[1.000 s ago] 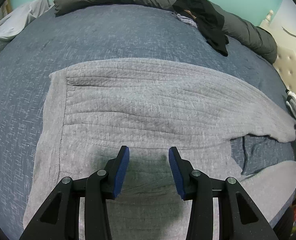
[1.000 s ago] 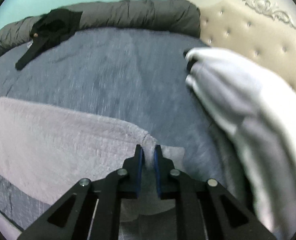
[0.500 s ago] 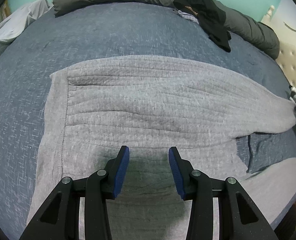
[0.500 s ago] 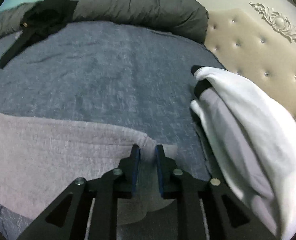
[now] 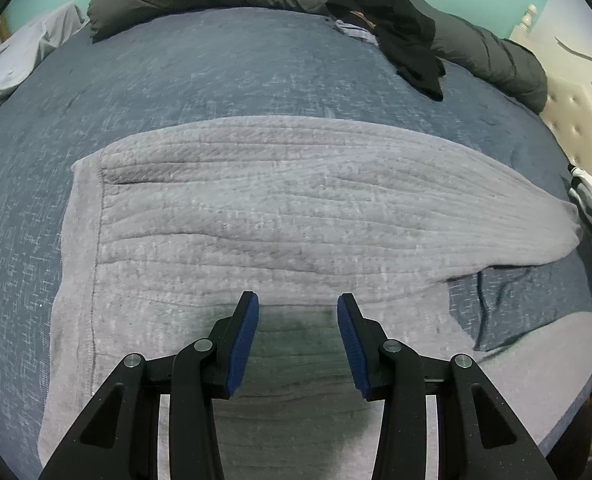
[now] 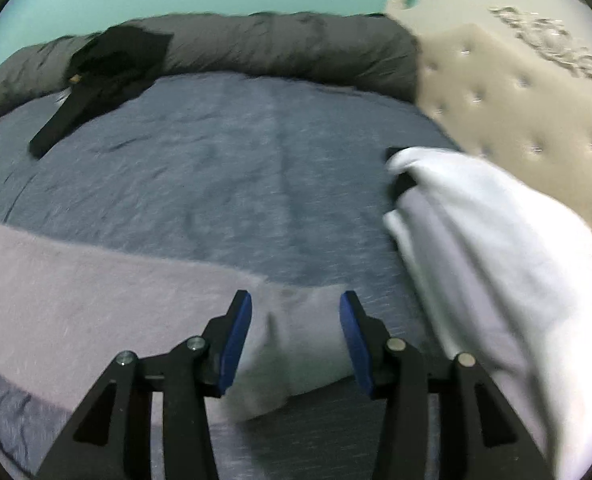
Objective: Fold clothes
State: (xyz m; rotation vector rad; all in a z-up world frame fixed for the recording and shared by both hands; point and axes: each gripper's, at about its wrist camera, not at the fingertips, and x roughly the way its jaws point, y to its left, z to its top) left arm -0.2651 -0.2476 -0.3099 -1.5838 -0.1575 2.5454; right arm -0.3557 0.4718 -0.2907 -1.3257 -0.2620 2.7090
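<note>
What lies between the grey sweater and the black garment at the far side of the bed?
In the left wrist view, only bare blue-grey bedspread lies between the grey sweater and the black garment; nothing rests on that stretch.

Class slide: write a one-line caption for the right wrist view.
Open right gripper poised over the grey garment's end on the blue bedspread.

light: dim, even | left view sharp | right view motion-blurred, perhaps | fisheye edges bent, corners black

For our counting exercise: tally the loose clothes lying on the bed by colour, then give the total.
Grey: 1, the grey sweatpants
Black: 1, the black garment
White: 1, the white garment
Total: 3
</note>
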